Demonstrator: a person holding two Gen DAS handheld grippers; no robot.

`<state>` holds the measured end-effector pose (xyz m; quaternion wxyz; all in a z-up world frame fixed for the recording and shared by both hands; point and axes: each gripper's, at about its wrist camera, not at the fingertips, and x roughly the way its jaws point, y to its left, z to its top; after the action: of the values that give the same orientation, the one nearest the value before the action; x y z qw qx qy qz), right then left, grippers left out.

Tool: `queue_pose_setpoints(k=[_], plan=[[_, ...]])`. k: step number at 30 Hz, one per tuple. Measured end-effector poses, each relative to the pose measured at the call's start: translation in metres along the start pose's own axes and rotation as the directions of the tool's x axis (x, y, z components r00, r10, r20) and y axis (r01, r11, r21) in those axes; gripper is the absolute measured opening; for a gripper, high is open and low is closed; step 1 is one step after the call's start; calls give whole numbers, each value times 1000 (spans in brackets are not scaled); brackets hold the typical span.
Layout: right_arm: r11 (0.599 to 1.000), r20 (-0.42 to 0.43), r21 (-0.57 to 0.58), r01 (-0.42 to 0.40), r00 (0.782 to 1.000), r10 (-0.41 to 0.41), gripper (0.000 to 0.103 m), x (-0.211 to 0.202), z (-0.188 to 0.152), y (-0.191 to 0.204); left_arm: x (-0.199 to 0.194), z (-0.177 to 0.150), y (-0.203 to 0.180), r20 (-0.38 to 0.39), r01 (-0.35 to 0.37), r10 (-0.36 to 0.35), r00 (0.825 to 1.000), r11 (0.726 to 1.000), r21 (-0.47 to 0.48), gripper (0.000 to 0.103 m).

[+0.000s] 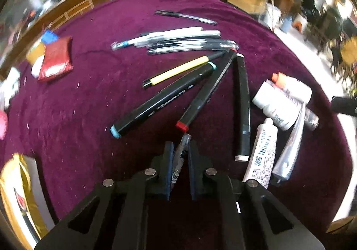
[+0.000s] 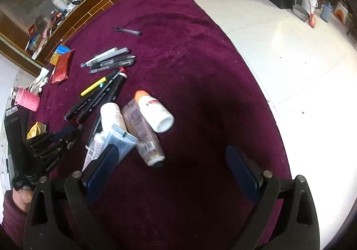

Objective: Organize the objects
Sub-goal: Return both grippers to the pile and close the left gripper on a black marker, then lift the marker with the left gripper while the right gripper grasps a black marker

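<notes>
my left claw (image 1: 180, 156) is clamped tight on a grey pen (image 1: 181, 156), bottom centre of frame. lift straight, clear the red-capped marker (image 1: 202, 98), lay it parallel with the pen pile (image 1: 178, 41) up top. right claw (image 2: 176, 174) wide open, empty.

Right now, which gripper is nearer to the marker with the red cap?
Left. The left gripper, shut on a pen, sits just below the red-capped marker. The open right gripper is farther, beyond the bottles.
</notes>
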<state>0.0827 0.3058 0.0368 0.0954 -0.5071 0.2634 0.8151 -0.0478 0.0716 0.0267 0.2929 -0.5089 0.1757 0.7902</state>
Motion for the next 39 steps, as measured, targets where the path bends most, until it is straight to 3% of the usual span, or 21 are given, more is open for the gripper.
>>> queue_pose_setpoints(k=[6, 9, 12, 14, 16, 17, 20, 22, 24, 27, 30, 36, 39], plan=[[993, 2, -110, -37, 999, 38, 97, 4, 17, 39, -30, -13, 26, 68, 86, -76, 995, 983, -165, 7], [981, -26, -169, -96, 995, 93, 97, 11, 28, 68, -51, -26, 37, 111, 119, -96, 989, 966, -231, 7], [957, -75, -233, -170, 985, 156, 97, 24, 36, 103, -71, -42, 47, 151, 150, -109, 982, 944, -295, 7], [927, -90, -335, -169, 985, 147, 97, 36, 39, 135, -82, -54, 54, 174, 172, -119, 978, 926, -335, 7], [870, -79, -474, -138, 990, 114, 97, 47, 37, 168, -93, -67, 61, 193, 189, -123, 973, 908, -373, 7], [821, -67, -559, -115, 993, 93, 97, 52, 34, 186, -96, -72, 63, 199, 188, -118, 973, 903, -386, 7], [621, -18, -783, -26, 1000, 19, 92, 72, 16, 233, -109, -91, 73, 217, 190, -102, 971, 880, -435, 7], [513, -27, -858, -15, 1000, -16, 83, 88, 7, 252, -117, -103, 80, 229, 188, -87, 969, 864, -467, 7], [447, -45, -894, -16, 998, -53, 72, 105, 3, 262, -127, -117, 90, 247, 189, -68, 967, 841, -507, 7], [396, -73, -918, -25, 992, -106, 58, 130, 6, 268, -142, -138, 106, 272, 193, -41, 961, 804, -562, 7], [380, -111, -924, -45, 982, -153, 48, 150, 11, 267, -153, -158, 118, 288, 196, -18, 958, 771, -606, 7], [490, -252, -859, -150, 956, -148, 47, 162, 34, 260, -157, -193, 138, 290, 193, 20, 957, 704, -684, 7], [510, -252, -848, -144, 956, -149, 26, 161, 33, 262, -156, -201, 144, 301, 211, 17, 954, 674, -708, 7]])
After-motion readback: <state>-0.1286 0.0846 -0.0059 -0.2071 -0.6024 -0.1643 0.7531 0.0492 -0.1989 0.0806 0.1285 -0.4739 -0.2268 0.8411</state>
